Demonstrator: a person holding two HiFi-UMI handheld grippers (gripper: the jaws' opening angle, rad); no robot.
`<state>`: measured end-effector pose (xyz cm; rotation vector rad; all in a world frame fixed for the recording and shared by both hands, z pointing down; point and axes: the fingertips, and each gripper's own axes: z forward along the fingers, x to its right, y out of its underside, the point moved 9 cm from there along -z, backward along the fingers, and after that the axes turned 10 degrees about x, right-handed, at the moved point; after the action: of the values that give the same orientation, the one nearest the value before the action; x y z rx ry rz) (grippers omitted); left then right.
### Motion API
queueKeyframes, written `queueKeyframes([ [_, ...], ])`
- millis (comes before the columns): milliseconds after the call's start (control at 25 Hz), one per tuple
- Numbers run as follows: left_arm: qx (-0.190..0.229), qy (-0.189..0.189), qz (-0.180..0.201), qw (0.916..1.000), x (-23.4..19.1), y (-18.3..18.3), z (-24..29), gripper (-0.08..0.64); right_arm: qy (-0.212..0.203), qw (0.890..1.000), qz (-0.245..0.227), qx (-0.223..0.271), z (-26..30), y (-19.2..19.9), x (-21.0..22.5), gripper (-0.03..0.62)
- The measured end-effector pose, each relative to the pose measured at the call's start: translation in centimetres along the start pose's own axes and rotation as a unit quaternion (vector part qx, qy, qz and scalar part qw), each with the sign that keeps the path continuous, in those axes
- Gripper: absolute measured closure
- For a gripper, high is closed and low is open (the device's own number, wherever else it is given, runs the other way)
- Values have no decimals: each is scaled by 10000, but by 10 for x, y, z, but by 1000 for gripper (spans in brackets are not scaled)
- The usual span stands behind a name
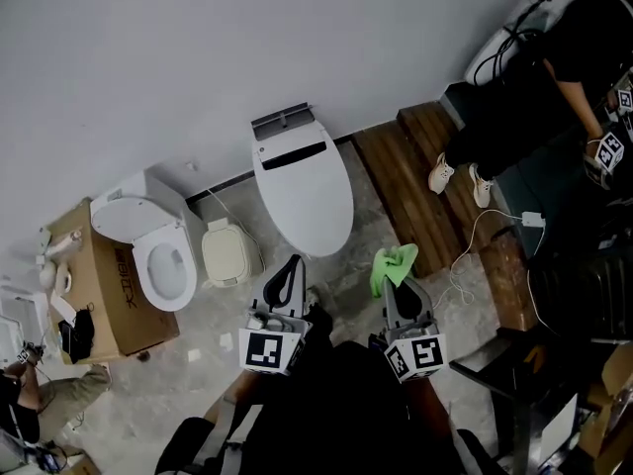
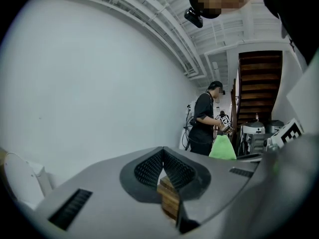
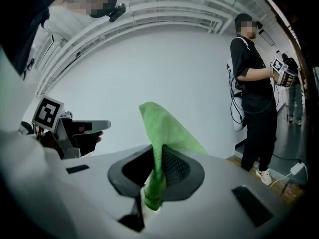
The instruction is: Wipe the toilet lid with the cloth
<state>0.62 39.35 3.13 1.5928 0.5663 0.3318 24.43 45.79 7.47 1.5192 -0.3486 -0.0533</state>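
The white toilet lid (image 1: 305, 191) is shut. It stands in the middle of the head view, against the grey wall (image 1: 198, 47). Its long way runs from the wall out toward the person who holds the grippers. Its round front end points down at the two grippers.

The right gripper (image 1: 396, 283) holds the green cloth (image 1: 394, 265). Its two fingers squeeze tight on the cloth, low on the fold. The cloth sticks out past the finger tips. Its long way runs along the fingers and away from the person. Its top flops over to one side. The cloth is near the front end of the lid, a bit to the right of it, and it does not touch the lid. It hangs over the grey floor (image 1: 346, 265), between the lid and the wooden step (image 1: 410, 181).

The left gripper (image 1: 292, 263) is just in front of the lid's round end. Its fingers are pressed together at the tips, and nothing is between them.

Left of the shut toilet is a small cream box (image 1: 229, 253). Further left is a second toilet (image 1: 163, 260) with its seat open, next to a cardboard box (image 1: 104, 285). Another person (image 1: 539, 97) in black stands at the far right. A white cable (image 1: 485, 240) lies on the wooden step.
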Motion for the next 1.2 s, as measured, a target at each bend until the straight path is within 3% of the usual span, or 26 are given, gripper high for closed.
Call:
queueKeyframes([
  [160,20,61,85,9999,-33,-3,23,551,-49,10000,-4,35,46,2,-1,542],
  [560,-59,-311,-44,9995,-70,10,66,551,-296,9993,-10,-212,142,6,25,542],
  [1200,-450,-1130,-106,9925,-101,51,250,551,-1044,9902,-266,-887,361,29,169,541],
])
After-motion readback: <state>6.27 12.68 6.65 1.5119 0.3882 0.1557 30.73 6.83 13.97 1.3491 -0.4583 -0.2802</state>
